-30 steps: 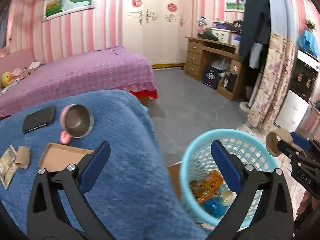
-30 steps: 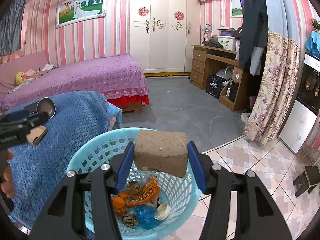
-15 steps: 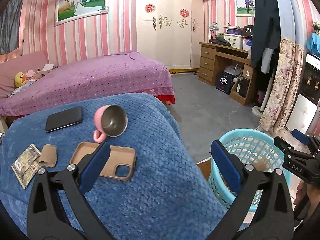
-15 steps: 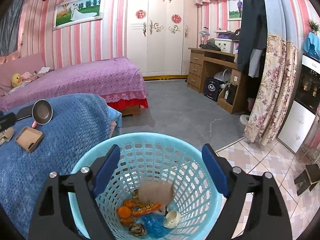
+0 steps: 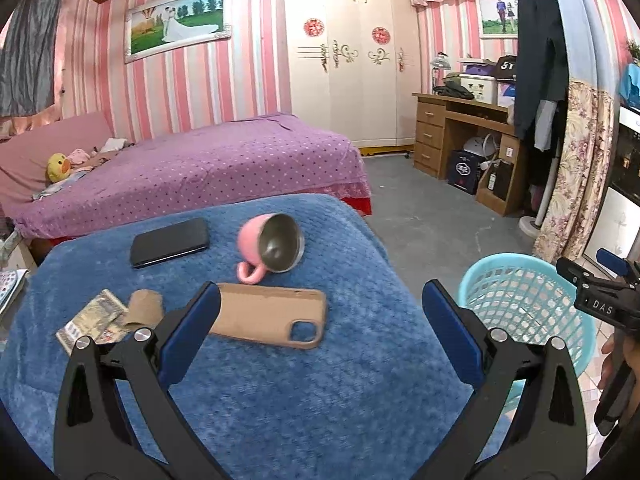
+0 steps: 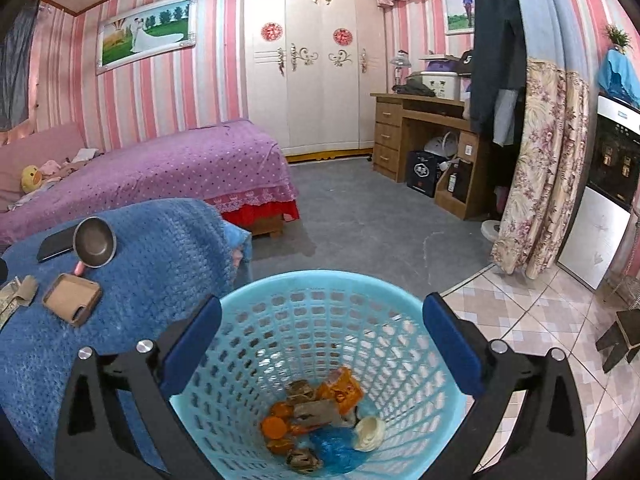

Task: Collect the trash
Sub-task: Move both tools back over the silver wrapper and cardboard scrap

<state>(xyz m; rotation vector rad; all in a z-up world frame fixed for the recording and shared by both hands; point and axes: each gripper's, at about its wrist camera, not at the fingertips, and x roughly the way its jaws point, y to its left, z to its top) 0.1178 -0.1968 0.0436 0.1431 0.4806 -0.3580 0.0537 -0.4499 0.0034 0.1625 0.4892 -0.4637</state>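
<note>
My right gripper (image 6: pixel 320 344) hangs over the light blue basket (image 6: pixel 320 304), its jaws opening with nothing between them. A brown block (image 6: pixel 316 410) lies at the bottom among orange wrappers, a blue bag and a white lid. My left gripper (image 5: pixel 320 328) is open and empty above the blue-covered table (image 5: pixel 280 400). On the table's left part lie a brown cardboard scrap (image 5: pixel 146 308) and a printed wrapper (image 5: pixel 94 322), just left of my left finger. In the left wrist view the basket (image 5: pixel 528 304) stands right of the table, with the right gripper (image 5: pixel 600 292) above its far rim.
On the table also lie a black phone (image 5: pixel 170 242), a pink cup (image 5: pixel 272 246) on its side and a tan phone case (image 5: pixel 272 318). A purple bed (image 5: pixel 192 172) stands behind; a wooden desk (image 5: pixel 460 140) and a flowered curtain (image 5: pixel 576 176) are at the right.
The right gripper opened and the brown block dropped from it into the basket. The left gripper swung left, away from the basket, to over the blue table.
</note>
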